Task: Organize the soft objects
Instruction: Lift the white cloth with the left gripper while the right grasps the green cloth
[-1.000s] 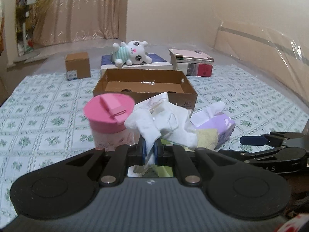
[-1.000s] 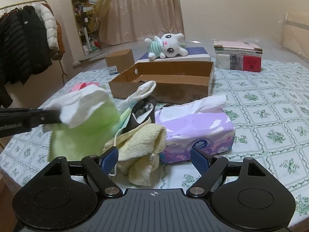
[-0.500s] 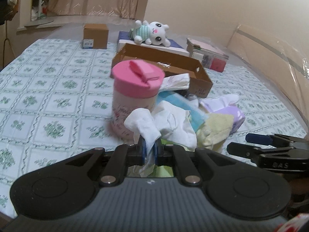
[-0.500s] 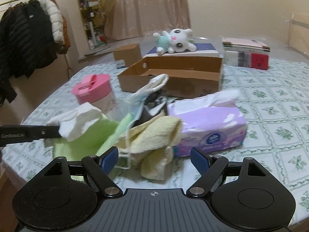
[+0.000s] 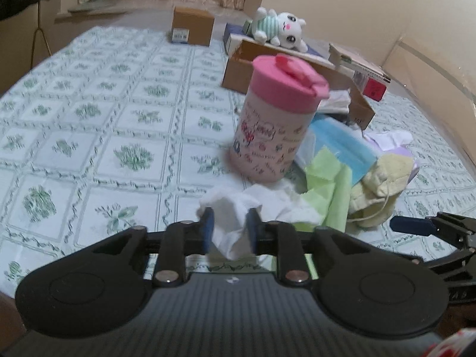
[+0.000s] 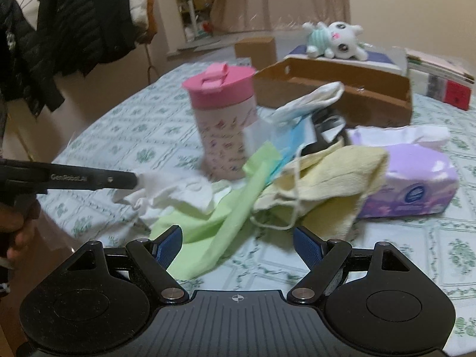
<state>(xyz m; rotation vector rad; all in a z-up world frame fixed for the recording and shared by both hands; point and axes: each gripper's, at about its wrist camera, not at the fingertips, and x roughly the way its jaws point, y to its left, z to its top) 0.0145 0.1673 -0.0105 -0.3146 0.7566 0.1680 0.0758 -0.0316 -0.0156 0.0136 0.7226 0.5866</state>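
Note:
A white cloth [image 5: 238, 208] lies between the fingers of my left gripper [image 5: 229, 226], whose jaws now stand apart around it; the cloth rests on the table's near edge and also shows in the right wrist view [image 6: 175, 190]. A pile lies behind it: a green cloth [image 6: 226, 223], a yellow towel [image 6: 324, 184], a blue face mask [image 5: 342, 148] and a purple tissue pack [image 6: 410, 184]. My right gripper [image 6: 238, 247] is open and empty just before the green cloth. An open cardboard box [image 6: 342, 89] stands behind the pile.
A pink-lidded wipes canister [image 5: 276, 125] stands upright left of the pile. A plush bunny [image 5: 279, 29] lies on a flat box behind. A small carton [image 5: 193, 26] and stacked books [image 6: 440, 77] sit at the back. Coats [image 6: 59, 29] hang at left.
My left gripper has pulled the white cloth left and down off the pile to the table, and its jaws have opened. The right gripper has stayed open and shifted slightly.

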